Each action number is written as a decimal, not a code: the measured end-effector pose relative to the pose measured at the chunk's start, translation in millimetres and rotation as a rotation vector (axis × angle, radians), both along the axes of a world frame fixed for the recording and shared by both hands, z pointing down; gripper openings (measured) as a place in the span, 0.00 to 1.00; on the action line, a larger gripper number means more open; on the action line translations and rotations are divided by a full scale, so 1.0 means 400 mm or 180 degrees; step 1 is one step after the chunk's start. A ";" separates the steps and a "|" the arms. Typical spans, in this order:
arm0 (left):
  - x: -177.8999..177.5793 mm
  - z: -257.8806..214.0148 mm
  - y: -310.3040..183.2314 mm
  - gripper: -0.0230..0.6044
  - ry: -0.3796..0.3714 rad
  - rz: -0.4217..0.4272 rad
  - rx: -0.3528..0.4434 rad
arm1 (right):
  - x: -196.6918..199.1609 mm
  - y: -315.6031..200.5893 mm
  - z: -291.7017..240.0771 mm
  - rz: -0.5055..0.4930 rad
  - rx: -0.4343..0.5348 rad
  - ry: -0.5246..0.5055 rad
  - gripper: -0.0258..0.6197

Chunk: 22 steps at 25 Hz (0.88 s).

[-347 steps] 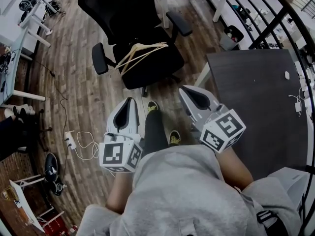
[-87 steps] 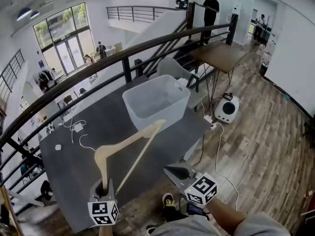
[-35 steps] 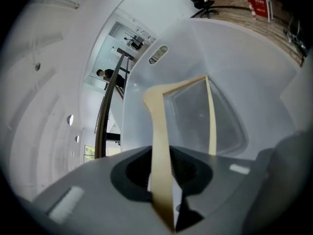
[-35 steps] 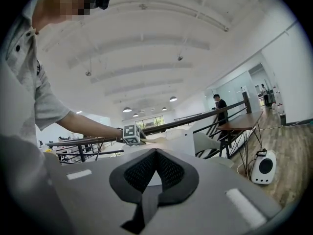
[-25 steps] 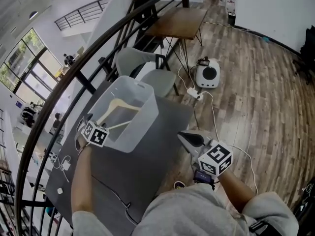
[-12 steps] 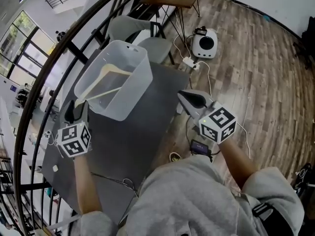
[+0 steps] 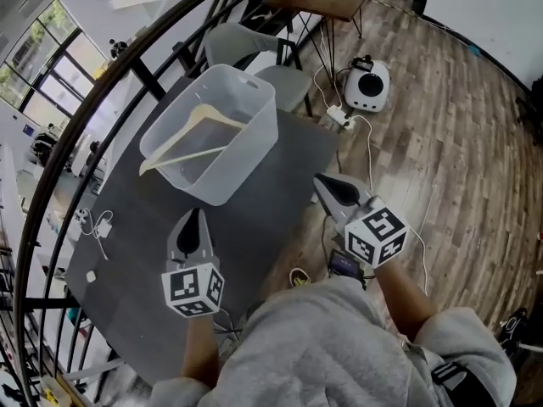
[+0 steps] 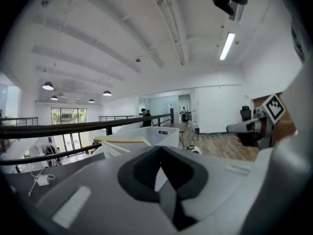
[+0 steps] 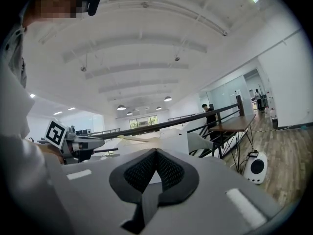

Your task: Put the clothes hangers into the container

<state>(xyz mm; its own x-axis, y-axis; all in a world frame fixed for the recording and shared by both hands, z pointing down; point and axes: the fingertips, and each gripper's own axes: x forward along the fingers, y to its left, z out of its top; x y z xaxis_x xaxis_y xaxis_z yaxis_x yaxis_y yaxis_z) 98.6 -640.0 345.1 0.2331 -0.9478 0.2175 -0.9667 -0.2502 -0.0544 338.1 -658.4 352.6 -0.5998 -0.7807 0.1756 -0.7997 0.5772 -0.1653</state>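
A wooden hanger (image 7: 174,138) is lying inside the clear plastic container (image 7: 246,155), slanting across it with one end poking up over the rim on the railing side. The container is sitting toward the far end of a dark grey table (image 7: 254,219), close against the black railing (image 7: 102,100).

The left gripper (image 7: 193,220) is hovering over the middle of the table, near the container but apart from it, its nose pointing at the container. Its jaws are pressing together with nothing between them (the left gripper view is showing them meeting in a seam, with container and hanger beyond). The bare left forearm (image 7: 199,346) is reaching straight forward from the person's body, with the marker cube riding at the wrist end.

The right gripper (image 7: 325,185) is hanging at the table's near right edge, well apart from the container, angling up and leftward. Its jaws are likewise closing on nothing, pads touching. The right arm is bending at the elbow and holding out to the side.

Beyond the table, a round white device (image 7: 371,86) is resting on the wooden floor (image 7: 441,125) with cables trailing from it.
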 end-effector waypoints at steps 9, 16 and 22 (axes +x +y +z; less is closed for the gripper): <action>-0.048 0.039 0.078 0.05 0.0021 -0.0155 -0.0192 | -0.086 0.041 -0.014 -0.0212 -0.0007 -0.0022 0.04; -0.218 -0.004 0.266 0.05 0.0056 -0.0871 -0.0114 | -0.312 0.143 -0.057 -0.1040 0.0089 0.0036 0.04; -0.416 0.005 0.472 0.05 -0.0041 -0.1610 -0.0078 | -0.595 0.266 -0.026 -0.1941 0.0087 0.0025 0.04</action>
